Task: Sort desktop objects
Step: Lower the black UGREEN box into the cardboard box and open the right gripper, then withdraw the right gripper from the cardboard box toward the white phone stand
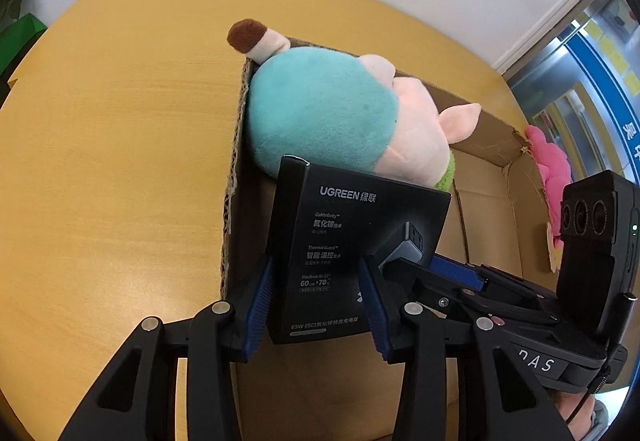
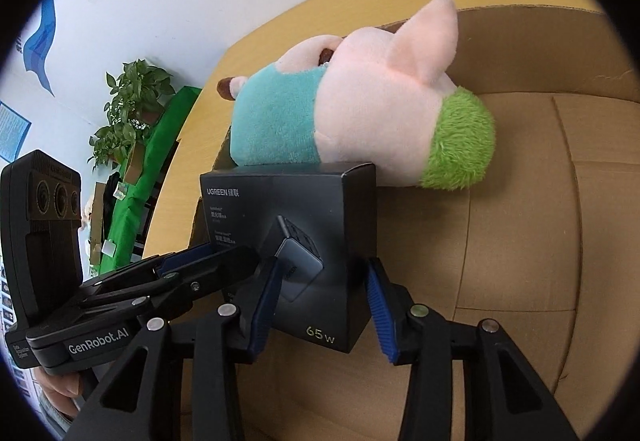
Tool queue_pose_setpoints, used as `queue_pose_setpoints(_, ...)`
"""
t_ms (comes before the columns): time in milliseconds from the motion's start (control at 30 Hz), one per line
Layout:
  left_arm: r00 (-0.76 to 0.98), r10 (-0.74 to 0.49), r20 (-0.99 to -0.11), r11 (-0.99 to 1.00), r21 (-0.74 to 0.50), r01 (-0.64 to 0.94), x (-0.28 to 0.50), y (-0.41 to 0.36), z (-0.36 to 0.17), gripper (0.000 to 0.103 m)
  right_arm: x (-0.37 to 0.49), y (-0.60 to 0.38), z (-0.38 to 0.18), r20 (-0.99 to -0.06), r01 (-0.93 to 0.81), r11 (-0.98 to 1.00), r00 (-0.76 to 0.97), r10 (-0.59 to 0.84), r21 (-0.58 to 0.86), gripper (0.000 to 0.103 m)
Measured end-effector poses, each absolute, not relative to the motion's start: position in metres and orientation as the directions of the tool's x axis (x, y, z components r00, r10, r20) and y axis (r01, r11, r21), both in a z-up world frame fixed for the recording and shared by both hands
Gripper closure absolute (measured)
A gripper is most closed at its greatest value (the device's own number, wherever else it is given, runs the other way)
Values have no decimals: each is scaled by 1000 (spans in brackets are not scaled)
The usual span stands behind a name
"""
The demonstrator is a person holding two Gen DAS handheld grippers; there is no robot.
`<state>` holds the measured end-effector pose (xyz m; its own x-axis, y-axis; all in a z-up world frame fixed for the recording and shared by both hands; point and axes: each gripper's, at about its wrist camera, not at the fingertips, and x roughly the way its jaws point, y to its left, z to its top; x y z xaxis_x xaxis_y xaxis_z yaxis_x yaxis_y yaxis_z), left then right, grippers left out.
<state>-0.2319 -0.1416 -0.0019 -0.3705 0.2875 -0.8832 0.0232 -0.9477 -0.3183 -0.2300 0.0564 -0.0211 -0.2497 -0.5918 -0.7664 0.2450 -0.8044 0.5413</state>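
Observation:
A black UGREEN charger box (image 1: 340, 241) hangs low over the inside of an open cardboard carton (image 1: 488, 145), leaning against a plush pig (image 1: 340, 113) in a teal shirt that lies in the carton. My left gripper (image 1: 316, 305) is shut on the box's left part, blue pads on both sides. My right gripper (image 1: 424, 261) clamps the box's right edge. In the right wrist view the right gripper (image 2: 320, 301) pinches the black box (image 2: 312, 209) at its near corner. The left gripper (image 2: 224, 257) comes in from the left. The pig (image 2: 360, 113) rests just behind, on the carton (image 2: 520, 201).
The carton stands on a yellow wooden table (image 1: 120, 161), which is bare to the left. A pink plush toy (image 1: 552, 161) hangs over the carton's far right wall. A potted plant (image 2: 128, 109) and a green cloth (image 2: 160, 145) stand beyond the table. A hand (image 2: 60, 389) grips the left tool.

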Motion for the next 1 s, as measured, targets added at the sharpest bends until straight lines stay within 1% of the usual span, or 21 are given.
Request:
queue_pose_setpoints(133,-344,238,-908,-965,-263,25,-222,-136,0,61,-221,57,-24,-772,253,-795,-207,-602,552,61)
queue_pose_setpoints(267,-322,191,-927,-977,-212,31,-223,-130,-2,64,-224,59,-35,-774,218,-789,-168,-610,574,62)
queue_pose_setpoints(400,-307,180,-935,-979,-200,33,-227,-128,-4,61,-224,64,-37,-774,206,-792,-174,-608,575,61)
queue_pose_setpoints(467,-317,192,-929,-975,-216,41,-224,-130,0,59,-221,67,-30,-783,227,-803,-192,-591,550,52)
queue_pose_setpoints(500,-337,188,-923,-975,-216,46,-221,-132,5,58,-219,69,-24,-799,245,-821,-209,-563,515,38)
queue_pose_setpoints(533,-368,187,-911,-975,-219,47,-216,-134,12,58,-216,71,-16,-810,266,-838,-238,-536,476,32)
queue_pose_setpoints(567,-407,176,-896,-975,-216,54,-208,-136,22,57,-209,77,-6,-812,296,-851,-281,-512,434,32)
queue_pose_setpoints(600,-448,151,-881,-977,-201,65,-200,-138,31,51,-201,84,4,-808,318,-858,-318,-496,402,32)
queue_pose_setpoints(633,-512,114,-851,-981,-177,75,-187,-139,44,47,-189,95,16,-795,334,-866,-367,-483,371,30)
queue_pose_setpoints(700,-629,55,-775,-985,-145,92,-158,-138,70,33,-163,115,36,-759,361,-872,-448,-473,330,26)
queue_pose_setpoints(733,-681,40,-731,-985,-142,94,-143,-135,81,31,-147,124,45,-739,377,-879,-495,-457,291,25)
queue_pose_setpoints(767,-741,19,-671,-985,-138,100,-120,-130,93,26,-131,134,52,-723,386,-885,-530,-443,259,25)
queue_pose_setpoints(800,-776,-4,-630,-985,-131,111,-106,-128,101,20,-117,141,57,-708,396,-885,-550,-443,246,25)
queue_pose_setpoints(833,-813,-41,-581,-984,-118,134,-86,-122,108,17,-96,152,62,-687,420,-874,-561,-462,245,25)
queue_pose_setpoints(867,-839,-50,-541,-984,-115,133,-70,-121,112,15,-83,159,65,-674,426,-873,-574,-464,238,25)
queue_pose_setpoints(933,-886,-48,-461,-990,-97,104,-39,-102,115,15,-56,167,71,-646,423,-884,-621,-443,200,27)
queue_pose_setpoints(967,-894,-53,-446,-993,-73,95,-27,-91,114,16,-44,168,73,-632,418,-893,-650,-422,167,32)
queue_pose_setpoints(1000,-894,-53,-445,-995,-54,86,-22,-81,111,27,-33,174,72,-630,404,-906,-672,-389,128,62)
